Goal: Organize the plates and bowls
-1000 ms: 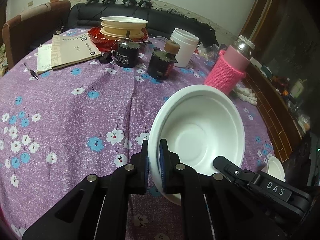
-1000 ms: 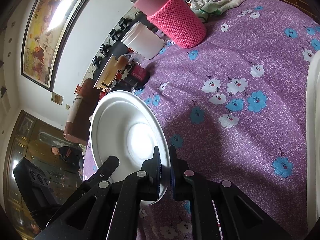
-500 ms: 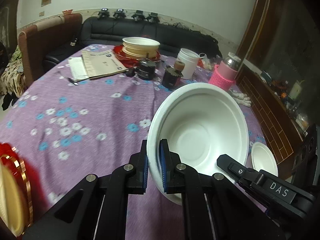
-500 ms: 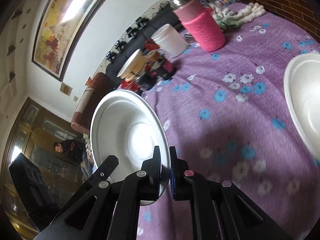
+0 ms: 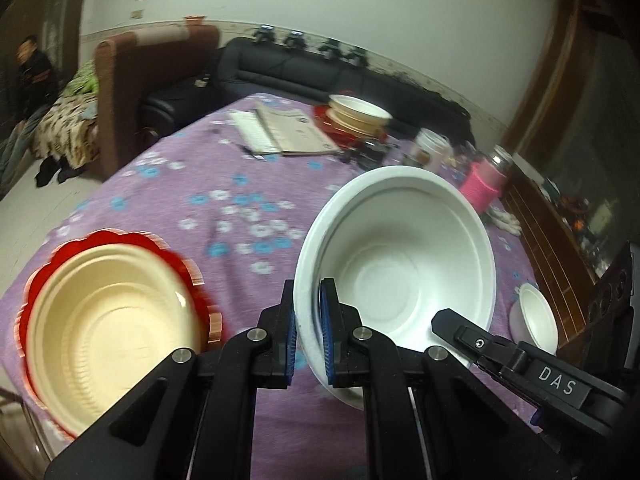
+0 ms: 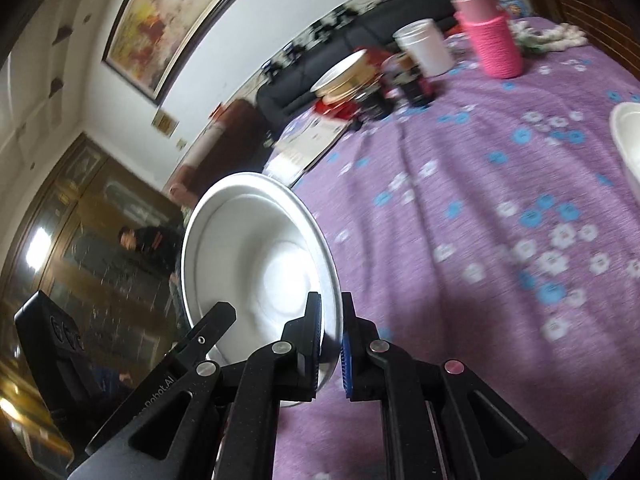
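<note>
Left gripper (image 5: 307, 322) clamped on white bowl (image 5: 394, 268) rim, above purple tablecloth (image 5: 224, 208) | right gripper (image 6: 330, 344) clamped on white plate (image 6: 256, 264) rim | cream bowl (image 5: 108, 328) left of white bowl

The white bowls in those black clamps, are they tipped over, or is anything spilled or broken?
Nothing spilled or broken. Both are tilted on edge only because they are held by the rim: the left gripper pinches a white bowl, the right gripper another white bowl. Both look empty.
</note>
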Demonstrator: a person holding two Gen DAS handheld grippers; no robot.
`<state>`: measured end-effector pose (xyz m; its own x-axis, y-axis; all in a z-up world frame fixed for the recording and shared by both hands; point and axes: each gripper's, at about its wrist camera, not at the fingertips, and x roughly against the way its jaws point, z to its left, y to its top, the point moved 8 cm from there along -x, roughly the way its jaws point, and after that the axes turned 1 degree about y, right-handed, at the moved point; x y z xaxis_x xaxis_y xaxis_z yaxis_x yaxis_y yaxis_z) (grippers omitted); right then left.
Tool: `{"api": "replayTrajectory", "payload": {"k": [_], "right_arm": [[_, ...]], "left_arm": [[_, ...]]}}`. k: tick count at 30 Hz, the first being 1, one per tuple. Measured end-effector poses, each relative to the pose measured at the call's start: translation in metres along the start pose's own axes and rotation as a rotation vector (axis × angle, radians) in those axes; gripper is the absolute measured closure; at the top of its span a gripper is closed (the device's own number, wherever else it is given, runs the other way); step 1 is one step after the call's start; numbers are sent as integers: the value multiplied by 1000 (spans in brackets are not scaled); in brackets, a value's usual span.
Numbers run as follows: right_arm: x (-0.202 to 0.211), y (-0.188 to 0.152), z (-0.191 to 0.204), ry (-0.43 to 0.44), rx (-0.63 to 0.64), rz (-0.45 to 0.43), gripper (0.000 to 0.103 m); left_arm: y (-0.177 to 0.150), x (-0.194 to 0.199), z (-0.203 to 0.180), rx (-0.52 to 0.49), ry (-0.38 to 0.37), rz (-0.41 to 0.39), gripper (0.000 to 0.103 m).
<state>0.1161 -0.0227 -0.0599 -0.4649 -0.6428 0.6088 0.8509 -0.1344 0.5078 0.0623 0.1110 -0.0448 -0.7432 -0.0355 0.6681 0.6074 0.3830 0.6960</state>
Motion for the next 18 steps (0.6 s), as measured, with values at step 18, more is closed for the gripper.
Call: {"api": "replayTrajectory", "payload": {"k": [18], "right_arm": [[-64, -71, 127, 112, 237, 218, 94]], "left_arm": [[-11, 42, 131, 173, 173, -47, 93]]}}
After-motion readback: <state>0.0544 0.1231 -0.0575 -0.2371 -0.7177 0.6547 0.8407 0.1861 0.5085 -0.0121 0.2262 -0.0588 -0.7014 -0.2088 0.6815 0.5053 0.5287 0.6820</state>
